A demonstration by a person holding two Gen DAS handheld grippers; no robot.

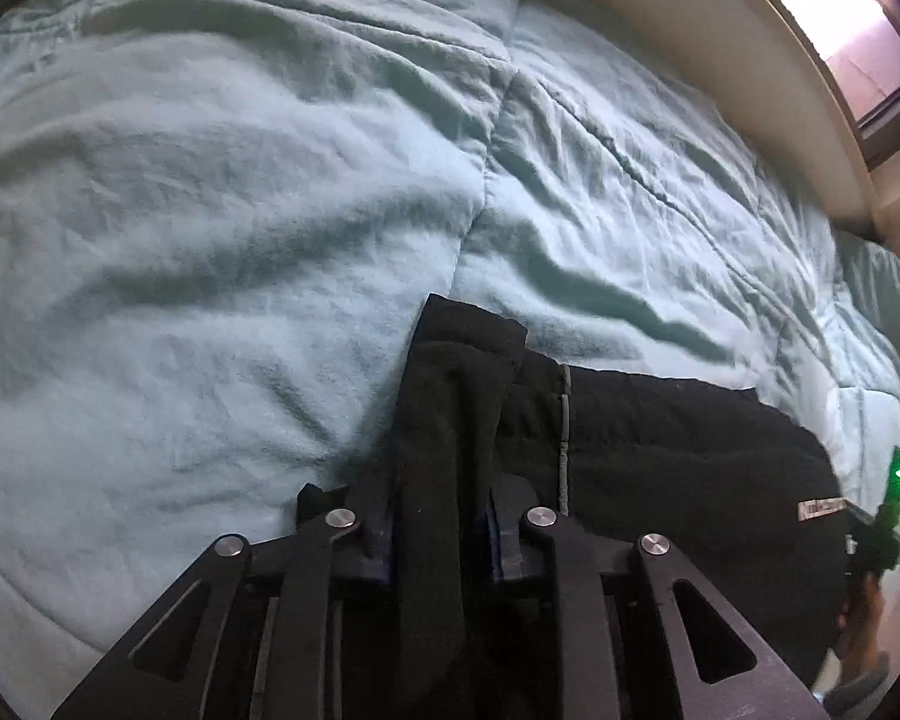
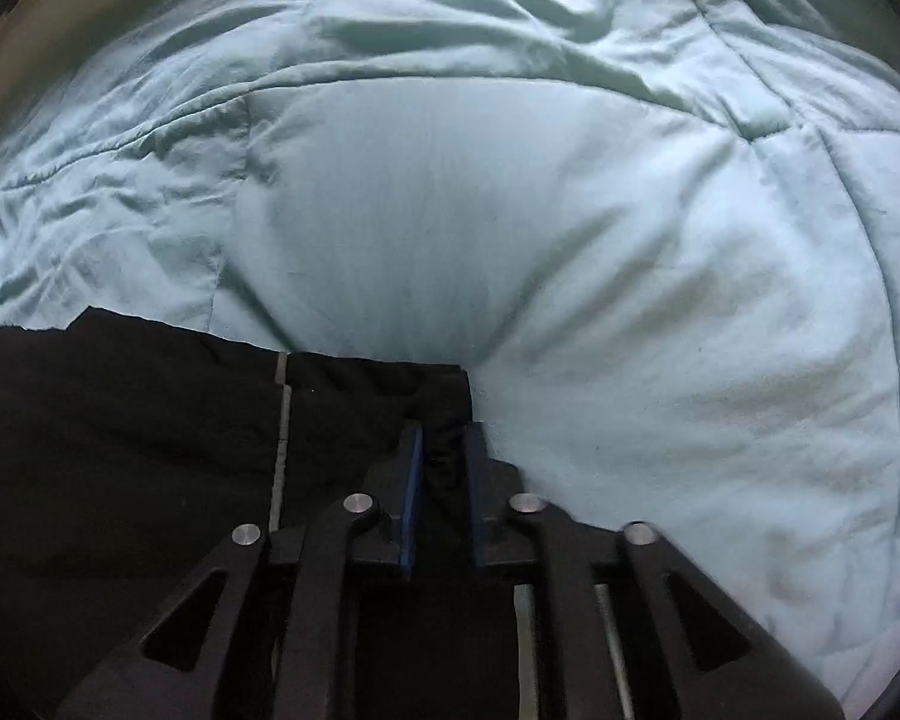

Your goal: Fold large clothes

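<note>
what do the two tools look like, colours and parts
Both are matte black linkage frames with triangular cut-outs and round silver pivot pins. The right tool has blue-faced pads; the left tool shows darker blue pads. No cables or sleeves visible.

A wrinkled pale-teal quilted comforter [image 1: 222,192] with stitched seams fills both views. A curved cream bed frame edge [image 1: 768,78] borders it, and a bright window [image 1: 840,18] lies past that.
</note>
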